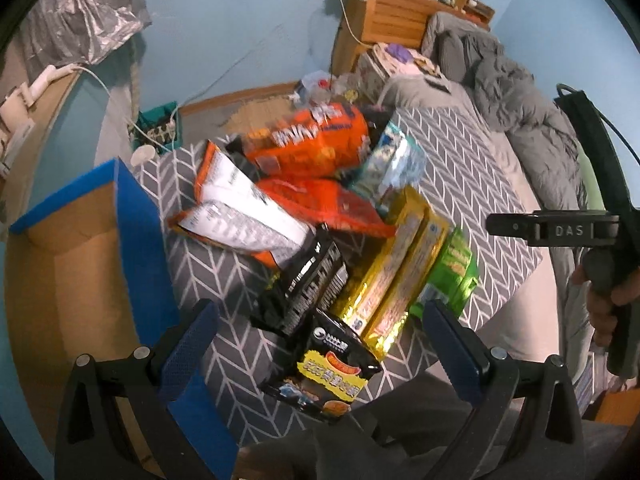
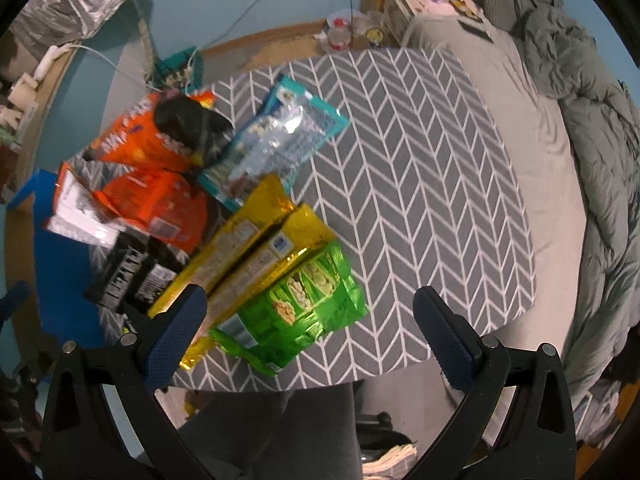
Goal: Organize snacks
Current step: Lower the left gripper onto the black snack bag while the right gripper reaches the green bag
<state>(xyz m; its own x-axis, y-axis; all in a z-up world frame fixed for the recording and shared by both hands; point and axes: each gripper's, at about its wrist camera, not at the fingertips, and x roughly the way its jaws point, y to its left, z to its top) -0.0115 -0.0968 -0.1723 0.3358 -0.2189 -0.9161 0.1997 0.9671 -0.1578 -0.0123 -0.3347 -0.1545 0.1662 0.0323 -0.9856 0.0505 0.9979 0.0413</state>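
A pile of snack bags lies on a grey herringbone table (image 1: 460, 184). In the left wrist view my left gripper (image 1: 320, 350) is open above a black and yellow packet (image 1: 324, 364), with a black bag (image 1: 308, 284), gold packs (image 1: 396, 276), a green bag (image 1: 452, 276) and orange bags (image 1: 312, 144) beyond. In the right wrist view my right gripper (image 2: 310, 334) is open over the green bag (image 2: 296, 308), beside the gold packs (image 2: 248, 248). A teal bag (image 2: 276, 136) lies farther back. The right gripper (image 1: 556, 230) shows at the right of the left wrist view.
An open cardboard box with blue sides (image 1: 132, 236) stands left of the table. A bed with grey bedding (image 2: 592, 128) runs along the right. A wooden shelf (image 1: 400, 12) and floor clutter (image 1: 320, 88) lie behind. My legs are under the table's near edge.
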